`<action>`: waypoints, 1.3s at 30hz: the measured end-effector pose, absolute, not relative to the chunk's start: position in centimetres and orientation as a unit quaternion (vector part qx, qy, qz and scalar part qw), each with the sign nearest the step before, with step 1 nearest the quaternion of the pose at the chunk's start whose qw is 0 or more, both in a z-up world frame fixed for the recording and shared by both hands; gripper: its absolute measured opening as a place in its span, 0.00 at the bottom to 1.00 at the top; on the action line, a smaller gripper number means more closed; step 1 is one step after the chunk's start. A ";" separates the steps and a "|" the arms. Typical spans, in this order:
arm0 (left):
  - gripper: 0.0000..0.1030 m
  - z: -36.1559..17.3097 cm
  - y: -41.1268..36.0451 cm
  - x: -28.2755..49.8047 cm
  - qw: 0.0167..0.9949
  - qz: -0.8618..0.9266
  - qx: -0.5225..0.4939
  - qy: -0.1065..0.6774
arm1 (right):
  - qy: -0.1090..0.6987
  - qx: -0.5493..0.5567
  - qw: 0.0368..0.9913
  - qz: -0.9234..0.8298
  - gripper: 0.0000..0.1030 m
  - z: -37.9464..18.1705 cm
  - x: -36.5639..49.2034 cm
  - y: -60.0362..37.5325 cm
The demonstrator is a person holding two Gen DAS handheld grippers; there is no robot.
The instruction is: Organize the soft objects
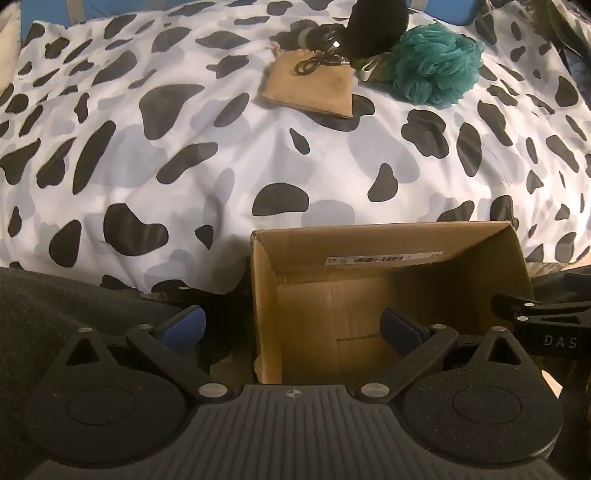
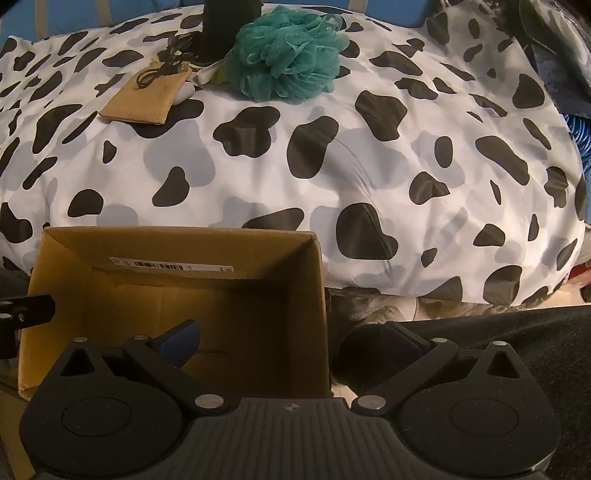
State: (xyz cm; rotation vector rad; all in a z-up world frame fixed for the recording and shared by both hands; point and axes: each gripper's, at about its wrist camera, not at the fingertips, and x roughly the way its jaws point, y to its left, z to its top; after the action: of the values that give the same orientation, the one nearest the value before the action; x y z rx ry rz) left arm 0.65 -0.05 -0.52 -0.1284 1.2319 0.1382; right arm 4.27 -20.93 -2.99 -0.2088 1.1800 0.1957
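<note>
Both grippers hang spread wide with nothing between their blue pads, angled steeply down at one open cardboard box [image 1: 388, 295] that sits at the near edge of a cow-print duvet [image 1: 184, 155]. Left gripper [image 1: 293, 325] straddles the box's left wall, one pad outside it and one over the bare box floor; right gripper [image 2: 291, 341] straddles the right wall in the same way, its outer pad over dark fabric beside the box. One white barcode label [image 1: 384, 259] runs along the box's far inner wall.

Well beyond the box, on the far side of the duvet, lies a small cluster: one teal mesh bath pouf [image 2: 288, 55], one flat tan cloth pouch [image 2: 147, 98] just left of it, one coiled dark cable [image 2: 159, 72] resting on the pouch, and one tall black object [image 2: 229, 26] standing behind them, its top cut off by the frame. A small white item [image 2: 184, 95] peeks from between pouch and pouf, too hidden to identify.
</note>
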 end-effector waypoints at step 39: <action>1.00 -1.0 -0.7 1.0 0.803 0.063 -0.058 0.589 | 0.568 -0.114 0.810 0.087 1.00 -3.7 4.7 -20.9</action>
State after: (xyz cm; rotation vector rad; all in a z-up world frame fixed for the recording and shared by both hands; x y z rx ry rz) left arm 1.05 -0.72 -1.00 -0.1252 1.2619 0.1352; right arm 4.72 -20.89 -3.71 -0.2442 1.2145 0.1862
